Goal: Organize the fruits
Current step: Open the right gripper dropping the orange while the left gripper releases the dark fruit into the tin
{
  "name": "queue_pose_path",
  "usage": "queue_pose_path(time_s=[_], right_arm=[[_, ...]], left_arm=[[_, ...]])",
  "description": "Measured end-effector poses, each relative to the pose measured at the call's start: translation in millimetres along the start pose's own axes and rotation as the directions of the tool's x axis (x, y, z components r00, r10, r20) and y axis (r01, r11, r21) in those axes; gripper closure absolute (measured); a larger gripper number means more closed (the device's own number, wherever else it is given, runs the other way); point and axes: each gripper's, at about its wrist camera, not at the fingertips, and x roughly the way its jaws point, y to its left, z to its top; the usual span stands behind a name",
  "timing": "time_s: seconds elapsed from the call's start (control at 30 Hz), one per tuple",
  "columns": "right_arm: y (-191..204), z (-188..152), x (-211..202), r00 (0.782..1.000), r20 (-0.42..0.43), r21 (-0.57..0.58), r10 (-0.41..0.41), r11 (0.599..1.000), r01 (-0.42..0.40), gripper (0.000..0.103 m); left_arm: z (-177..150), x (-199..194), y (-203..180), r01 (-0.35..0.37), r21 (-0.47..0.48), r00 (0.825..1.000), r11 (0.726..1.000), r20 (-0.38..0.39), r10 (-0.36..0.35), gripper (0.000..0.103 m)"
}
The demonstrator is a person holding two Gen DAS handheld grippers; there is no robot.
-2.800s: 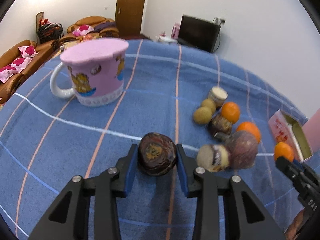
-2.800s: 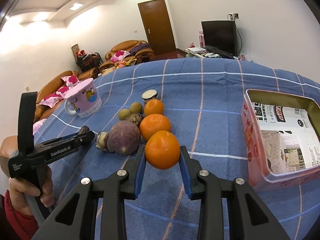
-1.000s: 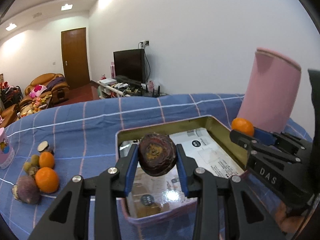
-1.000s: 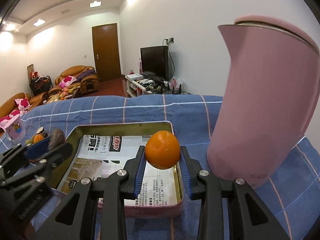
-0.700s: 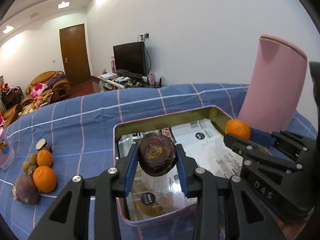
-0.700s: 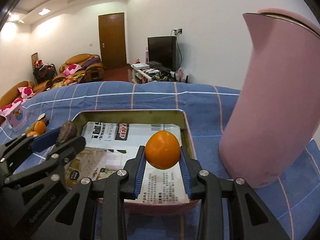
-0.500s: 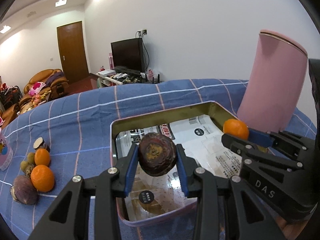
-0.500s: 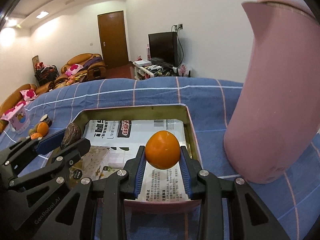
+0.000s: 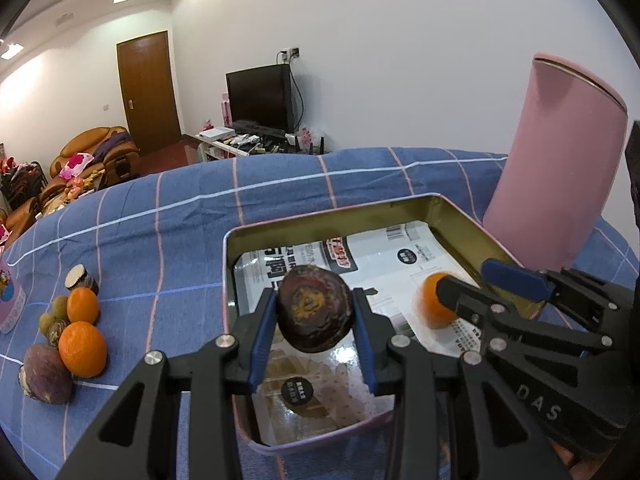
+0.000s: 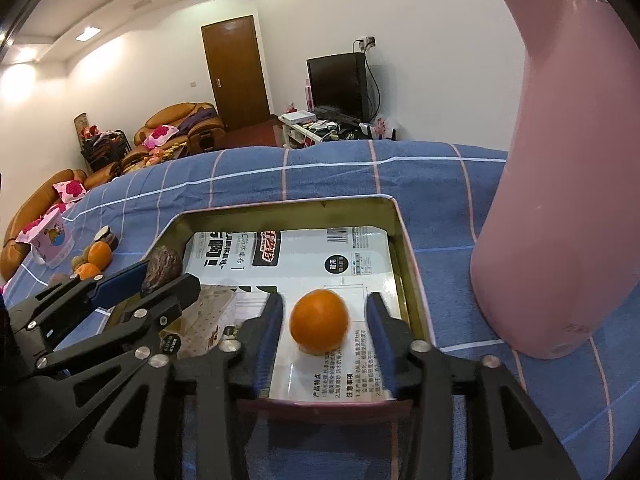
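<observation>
My left gripper (image 9: 315, 320) is shut on a dark brown wrinkled fruit (image 9: 315, 312) and holds it above the pink tin box (image 9: 312, 436). The same fruit (image 10: 162, 266) shows in the right wrist view, still in the left gripper (image 10: 160, 280). My right gripper (image 10: 325, 322) is opening its jaws over the tin (image 10: 412, 264). An orange (image 10: 319, 322) sits between the pads with a gap on each side, blurred, low over the paper lining. In the left wrist view the orange (image 9: 430, 312) lies inside the tin beside the right gripper (image 9: 476, 292).
A tall pink jug (image 9: 556, 184) stands right of the tin, close to the right gripper. Loose fruit lies on the blue checked cloth at left: two oranges (image 9: 82, 348), a purple fruit (image 9: 48, 374), small green ones. A pink mug (image 10: 50, 240) stands further left.
The right gripper's jaws have parted and the orange has left the pads and dropped toward the tin floor. The left gripper still holds the dark fruit over the tin.
</observation>
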Motion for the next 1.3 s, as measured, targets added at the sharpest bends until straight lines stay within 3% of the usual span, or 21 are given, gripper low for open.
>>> queue_pose_path(time_s=[0.23, 0.33, 0.4, 0.6, 0.77, 0.97, 1.13, 1.3], right_arm=[[-7, 2, -12, 0.997, 0.069, 0.052, -0.023, 0.998, 0.019, 0.051], [-14, 5, -23, 0.991, 0.125, 0.093, -0.047, 0.995, 0.036, 0.04], [-19, 5, -30, 0.984, 0.169, 0.126, -0.059, 0.991, 0.038, 0.03], [-25, 6, -38, 0.974, 0.214, 0.161, -0.081, 0.986, 0.047, 0.029], [-22, 3, -41, 0.961, 0.244, 0.149, -0.129, 0.984, 0.095, 0.029], [-19, -1, -54, 0.914, 0.329, 0.137, -0.237, 0.97, 0.203, 0.029], [-14, -3, -59, 0.896, 0.348, 0.137, -0.276, 0.96, 0.242, 0.029], [-10, -6, -62, 0.892, 0.342, 0.151, -0.296, 0.954, 0.258, 0.029]], left_arm=[[-1, 2, 1, -0.008, 0.001, 1.0, 1.0, -0.012, 0.008, 0.064], [-1, 3, 2, -0.024, -0.003, 1.0, 1.0, -0.014, 0.024, 0.059], [-1, 3, 0, -0.035, 0.001, 0.999, 0.999, -0.008, 0.035, 0.035], [-3, -12, -7, -0.092, 0.024, 0.994, 0.995, 0.069, 0.091, 0.001], [-5, -26, -4, -0.091, 0.003, 0.985, 0.996, 0.145, 0.09, 0.0], [-7, -34, 6, -0.138, -0.004, 0.975, 0.99, 0.174, 0.136, 0.0], [-12, -41, 18, -0.16, -0.012, 0.97, 0.987, 0.184, 0.159, 0.0], [-18, -48, 37, -0.172, -0.032, 0.967, 0.985, 0.186, 0.175, 0.0]])
